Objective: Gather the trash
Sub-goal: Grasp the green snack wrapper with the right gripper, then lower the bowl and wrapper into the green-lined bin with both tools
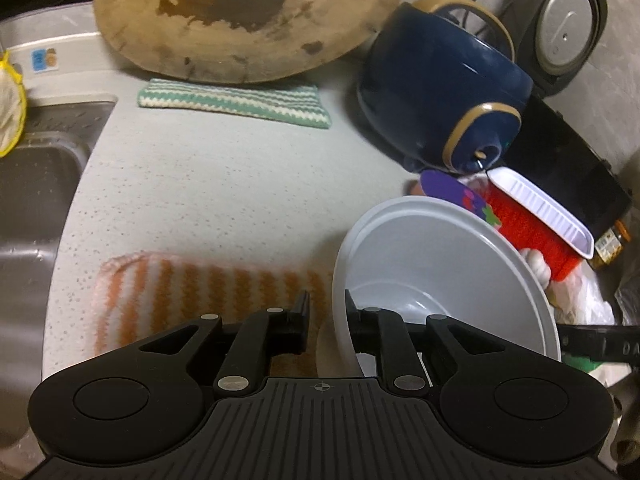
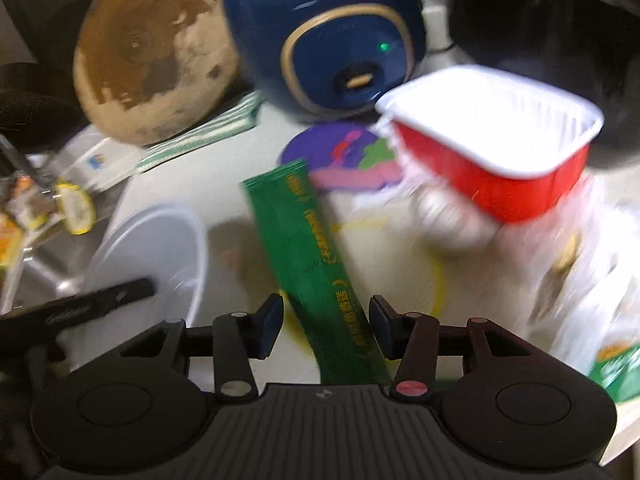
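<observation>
Your left gripper (image 1: 327,312) pinches the near rim of the white plastic bowl (image 1: 440,264): one finger sits outside the wall, the other inside, nearly closed on it. The bowl is tilted, its open mouth turned toward the camera and up to the left, above the speckled surface (image 1: 224,184) beside an orange-striped knitted cloth (image 1: 192,296). Your right gripper (image 2: 326,326) stands part open, with the green sachet (image 2: 316,264) running between its fingers; the frame is blurred, so you cannot tell whether either pad touches it. The sachet is long, flat and narrow, green with yellow print along its length. Its long axis runs from the gripper's base away and slightly left, the far end near a purple printed disc (image 2: 340,152). Right of the sachet, a red tray with white ribbed lining (image 2: 496,152) sits tilted on crumpled white plastic bags (image 2: 580,264), in front of the blue rice cooker (image 2: 328,40).
</observation>
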`<state>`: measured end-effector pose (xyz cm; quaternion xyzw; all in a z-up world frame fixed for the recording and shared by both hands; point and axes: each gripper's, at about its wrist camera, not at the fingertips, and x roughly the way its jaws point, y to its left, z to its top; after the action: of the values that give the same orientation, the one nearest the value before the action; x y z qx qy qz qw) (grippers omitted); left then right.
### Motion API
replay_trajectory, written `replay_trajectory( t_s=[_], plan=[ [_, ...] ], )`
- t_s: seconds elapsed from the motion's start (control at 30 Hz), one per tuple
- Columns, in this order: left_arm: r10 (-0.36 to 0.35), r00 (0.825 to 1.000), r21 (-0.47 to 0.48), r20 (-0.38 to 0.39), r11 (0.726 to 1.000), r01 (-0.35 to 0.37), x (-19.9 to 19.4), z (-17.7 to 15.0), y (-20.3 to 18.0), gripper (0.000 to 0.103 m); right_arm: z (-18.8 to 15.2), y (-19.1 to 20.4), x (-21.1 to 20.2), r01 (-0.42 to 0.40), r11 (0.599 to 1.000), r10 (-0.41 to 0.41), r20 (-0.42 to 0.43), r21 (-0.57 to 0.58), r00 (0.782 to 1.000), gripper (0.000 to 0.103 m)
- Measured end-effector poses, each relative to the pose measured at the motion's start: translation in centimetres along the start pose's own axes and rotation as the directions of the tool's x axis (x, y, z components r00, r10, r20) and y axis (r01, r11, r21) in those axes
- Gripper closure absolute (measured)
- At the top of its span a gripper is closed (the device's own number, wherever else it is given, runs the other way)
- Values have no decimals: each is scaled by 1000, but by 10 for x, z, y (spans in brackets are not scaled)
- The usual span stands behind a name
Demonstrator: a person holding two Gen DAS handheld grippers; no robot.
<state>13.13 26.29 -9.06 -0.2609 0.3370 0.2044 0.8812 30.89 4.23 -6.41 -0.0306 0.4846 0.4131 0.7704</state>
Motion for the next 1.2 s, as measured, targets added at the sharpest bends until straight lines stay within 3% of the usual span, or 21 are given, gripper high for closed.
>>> replay_trajectory(
  t_s=[0.17,0.33,0.37,0.43,0.6,0.7,0.77,0.83,0.97,1.07,1.2],
  plan=[
    [-7,1000,-9,2,1000,7,-3,-1,4,86,4,16,5,112,989,-106,68,-94,992,56],
    [-52,999,8,-2,999,52,-4,-4,8,86,-2,13,22,97,992,-94,31,-87,995,54],
    [-63,998,14,-7,998,63,-3,-5,8,86,-4,14,20,101,992,-98,40,-75,994,56],
    [-87,996,27,-24,996,87,0,-4,8,85,-4,18,16,75,996,-73,36,-42,997,85],
    [-189,982,78,-15,979,190,4,6,4,86,-16,22,-18,60,995,-69,124,81,990,91],
    [-250,968,92,-14,964,250,2,8,-6,87,-32,10,-57,-14,977,-30,204,213,978,92],
    [-294,956,105,-14,950,293,-3,6,-16,87,-45,-1,-86,-58,956,-21,265,287,964,92],
    [-367,930,121,-22,922,367,-8,3,-29,87,-60,-12,-116,-74,934,-41,311,350,950,92],
    [-467,880,196,-90,858,476,-15,-13,-75,87,-100,-25,-170,51,912,-207,349,407,914,92],
    [-486,854,254,-187,816,520,-12,-40,-117,87,-142,-45,-199,112,867,-304,339,485,890,92],
    [-457,816,306,-354,768,563,-4,-91,-174,87,-207,-71,-222,217,771,-445,262,599,856,92]
  ],
)
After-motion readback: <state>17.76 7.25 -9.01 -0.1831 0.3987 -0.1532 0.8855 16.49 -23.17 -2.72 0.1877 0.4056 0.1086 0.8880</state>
